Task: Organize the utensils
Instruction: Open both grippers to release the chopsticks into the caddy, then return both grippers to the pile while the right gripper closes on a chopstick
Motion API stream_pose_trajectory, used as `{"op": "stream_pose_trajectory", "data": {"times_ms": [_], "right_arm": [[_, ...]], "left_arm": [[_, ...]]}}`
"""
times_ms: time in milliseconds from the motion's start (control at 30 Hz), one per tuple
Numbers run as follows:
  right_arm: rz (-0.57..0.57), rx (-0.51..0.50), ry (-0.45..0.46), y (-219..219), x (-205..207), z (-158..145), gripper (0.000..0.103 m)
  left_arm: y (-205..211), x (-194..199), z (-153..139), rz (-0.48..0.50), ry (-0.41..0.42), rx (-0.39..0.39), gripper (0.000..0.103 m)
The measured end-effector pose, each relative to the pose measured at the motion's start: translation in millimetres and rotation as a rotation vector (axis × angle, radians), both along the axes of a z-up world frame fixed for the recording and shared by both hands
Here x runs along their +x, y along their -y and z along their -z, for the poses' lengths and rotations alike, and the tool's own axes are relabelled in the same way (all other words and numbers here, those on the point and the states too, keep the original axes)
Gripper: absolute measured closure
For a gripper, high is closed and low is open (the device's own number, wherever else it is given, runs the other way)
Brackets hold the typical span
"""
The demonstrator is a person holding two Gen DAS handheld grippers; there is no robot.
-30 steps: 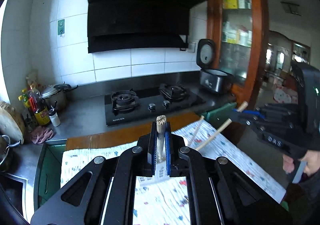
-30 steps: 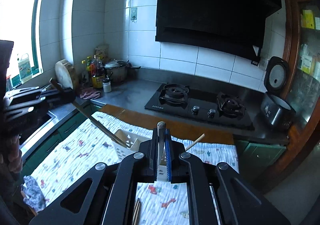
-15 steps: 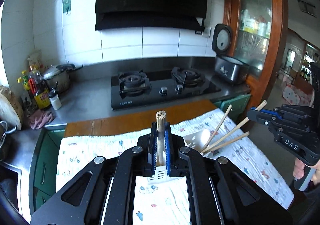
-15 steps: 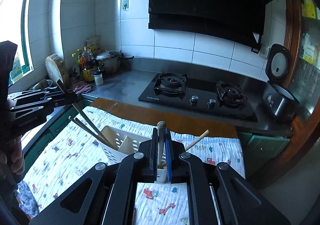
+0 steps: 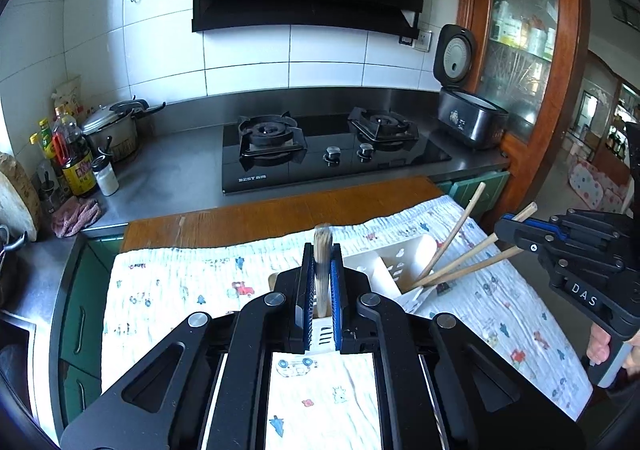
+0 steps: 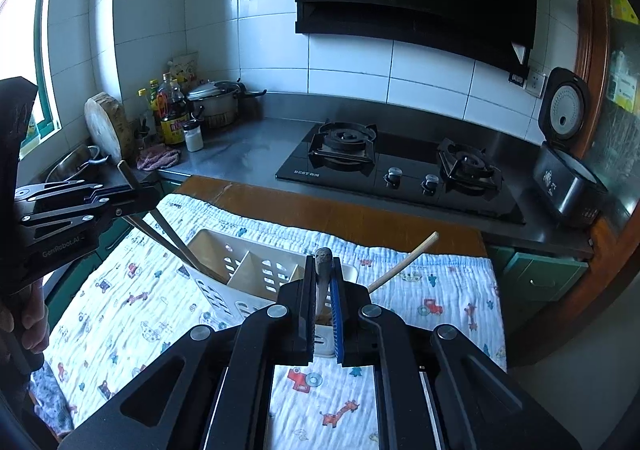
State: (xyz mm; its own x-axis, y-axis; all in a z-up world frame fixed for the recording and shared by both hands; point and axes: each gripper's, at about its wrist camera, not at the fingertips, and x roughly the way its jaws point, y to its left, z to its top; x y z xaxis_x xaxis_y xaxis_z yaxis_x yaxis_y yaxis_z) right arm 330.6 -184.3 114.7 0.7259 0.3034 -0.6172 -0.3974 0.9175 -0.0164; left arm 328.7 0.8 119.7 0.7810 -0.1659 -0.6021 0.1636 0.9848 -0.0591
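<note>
A white perforated utensil holder [image 5: 396, 254] [image 6: 248, 270] with dividers stands on the patterned cloth. My left gripper [image 5: 322, 248] [image 6: 148, 194] is shut on wooden chopsticks [image 5: 321, 290] [image 6: 172, 242], which slant down into the holder's left compartment. My right gripper [image 6: 323, 260] [image 5: 504, 226] is shut on another pair of chopsticks [image 6: 321, 290] [image 5: 464, 264], angled into the holder's right end. One loose chopstick [image 6: 404, 262] [image 5: 460, 226] leans out of that right end. The tips inside the holder are hidden.
The cloth [image 6: 120, 310] covers a wooden table [image 5: 280, 210] in front of a steel counter with a black gas hob [image 5: 332, 154]. A rice cooker [image 5: 468, 122] stands at the right; a pot [image 5: 116, 126], bottles [image 5: 76, 158] and a rag [image 5: 76, 210] at the left.
Both grippers have come down and closer to the holder, still shut on their chopsticks. The chopsticks now reach further into the holder, which shows larger in both views.
</note>
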Motion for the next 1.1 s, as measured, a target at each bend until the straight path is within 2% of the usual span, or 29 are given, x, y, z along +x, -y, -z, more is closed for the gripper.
{"op": "stream_pose_trajectory", "data": {"times_ms": [133,300,467,533,633,700,800,1100], "right_arm": [[0.002,-0.008,-0.011,1,3,5,0.095],[0.013,0.0,0.016,5,-2,0,0.087],[0.027,0.0,0.074,15,-21,-15,0.076],[0.027,0.006,0.089,21,-32,-19,0.072],[0.024,0.014,0.104,29,-55,-19,0.071],[0.019,0.021,0.103,35,-71,-12,0.07],[0.002,0.03,0.089,41,-95,3,0.07],[-0.024,0.068,0.021,53,-168,66,0.07]], "left_arm": [[1,-1,0,0.005,0.003,-0.003,0.096],[-1,-7,-5,0.01,0.026,-0.004,0.092],[-1,-26,-17,0.015,0.055,-0.016,0.086],[0,-37,-21,0.006,0.066,-0.014,0.078],[-1,-58,-24,0.003,0.078,-0.029,0.073],[-1,-75,-22,0.009,0.081,-0.039,0.072],[1,-100,-14,0.003,0.086,-0.034,0.064],[7,-169,36,0.007,0.036,-0.047,0.063]]}}
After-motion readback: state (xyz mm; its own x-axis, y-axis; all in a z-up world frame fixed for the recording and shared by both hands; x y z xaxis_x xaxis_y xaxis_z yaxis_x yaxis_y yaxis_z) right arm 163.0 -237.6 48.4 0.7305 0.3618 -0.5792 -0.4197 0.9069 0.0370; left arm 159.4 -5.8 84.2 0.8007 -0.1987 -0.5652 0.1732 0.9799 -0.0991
